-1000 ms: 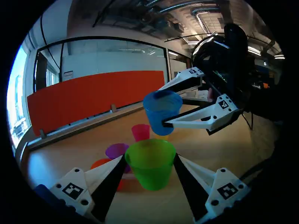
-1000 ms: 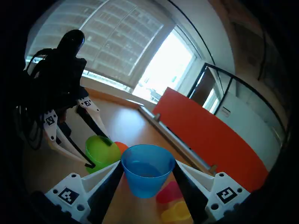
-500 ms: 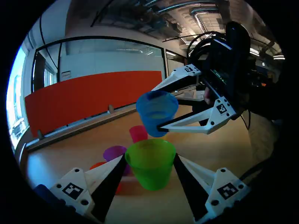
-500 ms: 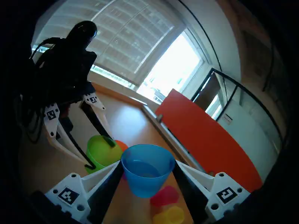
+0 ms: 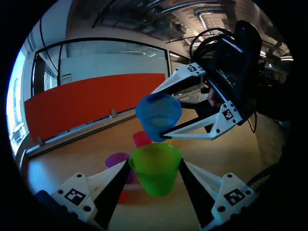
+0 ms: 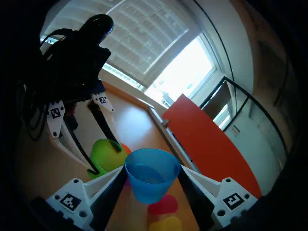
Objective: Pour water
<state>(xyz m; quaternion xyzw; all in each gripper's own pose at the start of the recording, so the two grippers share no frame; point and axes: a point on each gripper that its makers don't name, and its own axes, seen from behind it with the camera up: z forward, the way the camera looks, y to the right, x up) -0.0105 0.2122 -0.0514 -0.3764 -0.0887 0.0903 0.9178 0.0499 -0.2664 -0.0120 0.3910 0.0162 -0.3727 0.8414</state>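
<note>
The right tool (image 6: 152, 170) is gripping the blue cup (image 6: 152, 186) of water slightly tilted, just above and beyond the green cup (image 5: 156, 175) that the left tool (image 5: 154, 163) is clasping over the counter (image 5: 235, 154), so I judge its lip should be centring over the green mouth before tipping slowly.

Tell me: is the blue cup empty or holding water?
Partly filled: the blue cup shows a low water surface inside, well below its rim.

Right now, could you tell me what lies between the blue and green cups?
Nothing: in the left gripper view, a bare gap separates the blue cup from the green cup.
</note>
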